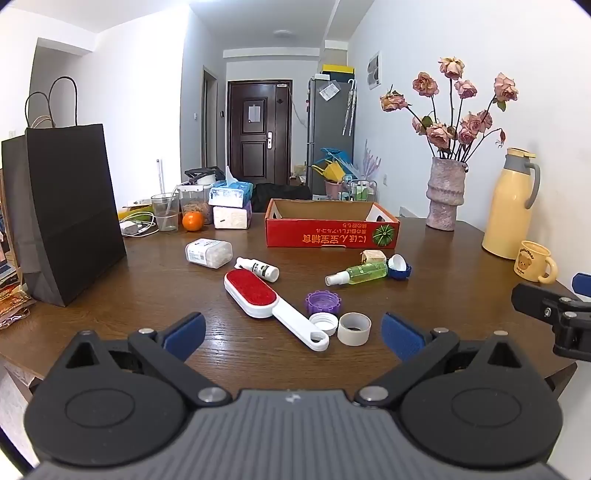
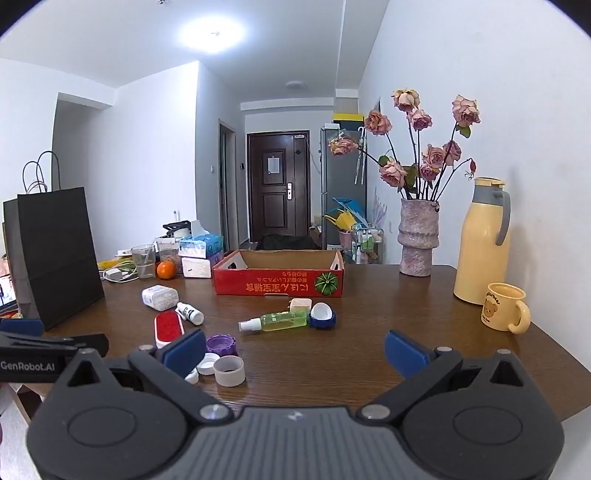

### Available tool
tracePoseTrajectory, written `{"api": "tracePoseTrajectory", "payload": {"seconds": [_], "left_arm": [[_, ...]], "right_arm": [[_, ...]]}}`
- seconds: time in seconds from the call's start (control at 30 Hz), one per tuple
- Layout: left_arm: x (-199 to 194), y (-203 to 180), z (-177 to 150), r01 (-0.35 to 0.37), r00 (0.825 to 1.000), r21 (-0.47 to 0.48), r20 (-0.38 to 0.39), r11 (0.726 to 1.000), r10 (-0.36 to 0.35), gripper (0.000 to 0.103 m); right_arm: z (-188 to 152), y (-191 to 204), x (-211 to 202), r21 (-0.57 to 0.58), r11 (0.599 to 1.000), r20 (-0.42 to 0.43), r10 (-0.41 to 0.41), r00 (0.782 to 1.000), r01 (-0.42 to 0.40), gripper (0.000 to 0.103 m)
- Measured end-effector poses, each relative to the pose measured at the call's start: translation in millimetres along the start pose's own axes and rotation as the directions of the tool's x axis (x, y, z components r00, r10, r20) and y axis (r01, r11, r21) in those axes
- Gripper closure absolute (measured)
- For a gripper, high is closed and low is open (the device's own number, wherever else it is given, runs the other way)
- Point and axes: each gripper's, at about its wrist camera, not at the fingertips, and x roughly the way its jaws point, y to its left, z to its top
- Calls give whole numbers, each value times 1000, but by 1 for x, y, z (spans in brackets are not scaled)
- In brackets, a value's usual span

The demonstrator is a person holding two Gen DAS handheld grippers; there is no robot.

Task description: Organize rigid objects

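Both tongs point(image 1: 293, 332) point(image 2: 294, 350) agape, wooden table point(image 1: 443, 258) cluttered

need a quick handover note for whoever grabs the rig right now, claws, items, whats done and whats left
Left claw: open, empty, above the near table edge.
Right claw: open, empty.
Red cardboard box: looks empty from here.
Loose on the table: lint brush, white bottle, green spray bottle, purple cap, white cap, tape roll, white container.
Done: nothing visibly sorted.
Left: all of it, probably into the box.

White walls flank a hallway to a dark wooden door point(image 1: 258, 129), beside a grey fridge point(image 1: 330, 136), under a ceiling light point(image 2: 212, 35).
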Motion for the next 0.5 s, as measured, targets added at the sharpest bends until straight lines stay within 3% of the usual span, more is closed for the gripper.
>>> {"api": "tracePoseTrajectory", "payload": {"seconds": [0.5], "left_arm": [[0, 1, -1, 3, 1000, -13, 4, 1000, -3, 0]], "right_arm": [[-5, -8, 1, 4, 1000, -6, 1, 1000, -1, 0]]}}
